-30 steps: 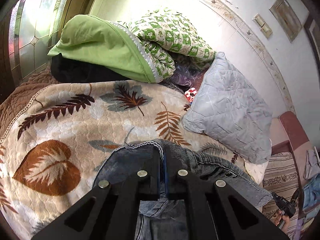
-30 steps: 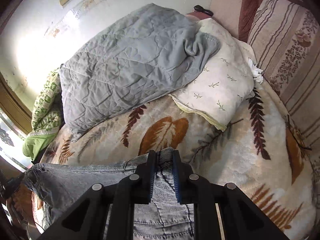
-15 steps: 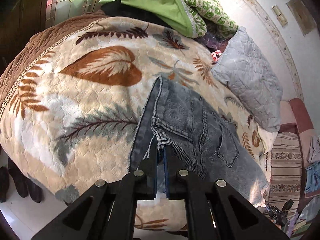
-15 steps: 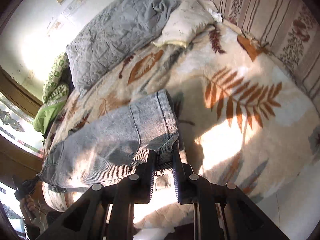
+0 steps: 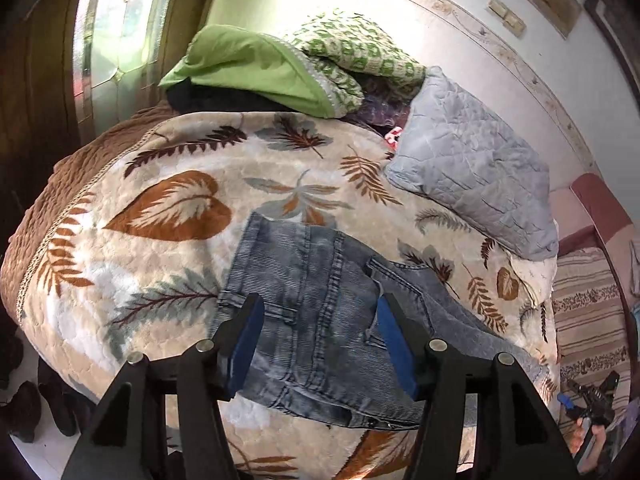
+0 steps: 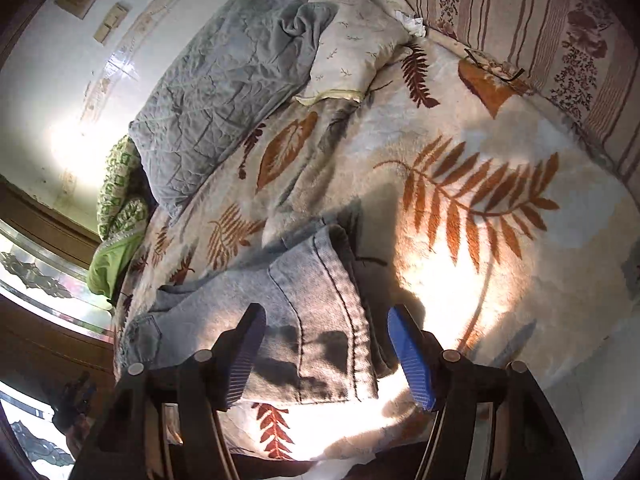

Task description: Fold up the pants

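Two grippers hang over a bed spread with a leaf-print blanket (image 5: 168,184), and on that blanket lie the grey denim pants (image 5: 320,304), folded over on themselves near the bed's front edge. In the left wrist view the left gripper (image 5: 318,320) has its jaws standing wide apart, having just been opening; the waistband end of the pants, with its back pocket and seams, lies flat below and between the blue pads, which press on nothing. In the right wrist view the right gripper (image 6: 326,338) is likewise spread, its jaws also just opened, with the hem end of the pants (image 6: 316,312) resting on the blanket between the pads and free of them. Sunlight falls across the blanket beside that hem. Further back on the bed sit a grey quilted pillow (image 5: 476,172), a green folded blanket (image 5: 248,64) with a green-and-white patterned quilt (image 5: 360,52) on top, and a cream pillow (image 6: 356,52). A striped headboard cushion (image 6: 520,24) runs along the right of the right wrist view.
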### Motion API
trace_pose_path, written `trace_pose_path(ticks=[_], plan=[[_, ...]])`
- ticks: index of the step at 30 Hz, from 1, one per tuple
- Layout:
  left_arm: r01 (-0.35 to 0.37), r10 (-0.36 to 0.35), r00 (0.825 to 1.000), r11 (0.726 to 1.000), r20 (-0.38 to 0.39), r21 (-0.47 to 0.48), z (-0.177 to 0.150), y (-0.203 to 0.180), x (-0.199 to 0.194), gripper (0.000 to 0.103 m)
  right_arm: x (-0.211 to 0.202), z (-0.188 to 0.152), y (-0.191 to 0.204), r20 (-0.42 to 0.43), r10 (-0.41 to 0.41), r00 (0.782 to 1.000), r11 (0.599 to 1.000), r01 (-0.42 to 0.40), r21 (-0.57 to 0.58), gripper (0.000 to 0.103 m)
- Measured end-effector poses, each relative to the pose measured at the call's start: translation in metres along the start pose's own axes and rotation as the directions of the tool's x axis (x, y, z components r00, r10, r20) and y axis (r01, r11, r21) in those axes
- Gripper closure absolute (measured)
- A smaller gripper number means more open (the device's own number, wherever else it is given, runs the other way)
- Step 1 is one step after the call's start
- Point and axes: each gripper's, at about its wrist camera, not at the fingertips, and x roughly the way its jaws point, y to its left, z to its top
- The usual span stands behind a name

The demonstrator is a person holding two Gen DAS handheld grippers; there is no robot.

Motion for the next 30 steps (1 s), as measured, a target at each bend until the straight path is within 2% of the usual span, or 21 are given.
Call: trace_pose_path(ticks=[4,8,9,11,12,13,14,15,16,17,20,22,24,25,26,27,28,30], plan=[[0.006,0.004,0.997,0.992,-0.075,0.127,-0.020,-0.043,0.049,0.043,0.040,0.043,-0.009,-0.124,0.115,0.986,0.988,-0.100,0.116,0.036],[-0.050,0.087,0.982,0.975,-0.165,0.216,-0.054,-0.052,0.096,0.043,0.087,0.067,-0.016,-0.256,0.141,0.956,0.982,-0.103,0.157,0.036],[-0.062,0.102,0.980,0.972,-0.169,0.228,-0.060,-0.051,0.102,0.043,0.094,0.069,-0.016,-0.269,0.160,0.950,0.980,-0.120,0.158,0.037],[-0.076,0.118,0.982,0.962,-0.146,0.262,-0.068,-0.050,0.106,0.043,0.110,0.066,-0.009,-0.347,0.184,0.919,0.980,-0.148,0.130,0.039],[-0.080,0.121,0.984,0.957,-0.132,0.278,-0.070,-0.050,0.105,0.041,0.119,0.063,-0.007,-0.395,0.170,0.903,0.984,-0.136,0.113,0.041],[-0.080,0.121,0.985,0.954,-0.126,0.289,-0.071,-0.051,0.104,0.041,0.126,0.062,-0.006,-0.417,0.138,0.898,0.990,-0.110,0.091,0.048],[-0.080,0.121,0.985,0.952,-0.123,0.297,-0.072,-0.052,0.104,0.040,0.130,0.062,-0.006,-0.420,0.118,0.900,0.992,-0.094,0.079,0.060],[-0.082,0.124,0.985,0.949,-0.121,0.305,-0.073,-0.052,0.104,0.040,0.130,0.064,-0.007,-0.405,0.116,0.907,0.993,-0.093,0.076,0.066],[-0.084,0.127,0.985,0.946,-0.118,0.312,-0.074,-0.053,0.104,0.039,0.127,0.068,-0.006,-0.369,0.114,0.922,0.993,-0.095,0.068,0.077],[-0.086,0.128,0.985,0.945,-0.116,0.317,-0.074,-0.053,0.105,0.037,0.122,0.071,-0.003,-0.330,0.106,0.938,0.994,-0.095,0.050,0.093],[-0.088,0.130,0.985,0.940,-0.109,0.330,-0.075,-0.055,0.107,0.034,0.103,0.077,0.020,-0.234,0.070,0.970,0.994,-0.087,-0.064,0.098],[-0.092,0.135,0.985,0.934,-0.103,0.345,-0.077,-0.056,0.108,0.032,0.089,0.076,0.039,-0.159,0.020,0.987,0.986,-0.045,-0.158,0.098],[-0.098,0.141,0.985,0.930,-0.097,0.353,-0.078,-0.058,0.109,0.029,0.083,0.070,0.047,-0.091,-0.023,0.996,0.979,0.004,-0.205,0.098],[-0.098,0.141,0.985,0.930,-0.098,0.354,-0.078,-0.059,0.110,0.028,0.089,0.066,0.046,-0.067,-0.091,0.994,0.970,0.073,-0.230,0.097],[-0.102,0.146,0.984,0.930,-0.099,0.354,-0.078,-0.060,0.110,0.027,0.101,0.061,0.040,-0.081,-0.121,0.989,0.964,0.098,-0.247,0.096],[-0.107,0.151,0.983,0.928,-0.099,0.356,-0.078,-0.061,0.109,0.027,0.114,0.058,0.028,-0.131,-0.139,0.982,0.967,0.106,-0.231,0.094],[-0.110,0.154,0.983,0.928,-0.101,0.355,-0.077,-0.062,0.108,0.027,0.123,0.054,0.019,-0.162,-0.186,0.969,0.966,0.150,-0.212,0.093],[-0.104,0.145,0.984,0.936,-0.101,0.337,-0.074,-0.062,0.103,0.027,0.113,0.048,0.013,-0.130,-0.187,0.974,0.966,0.158,-0.206,0.087]])
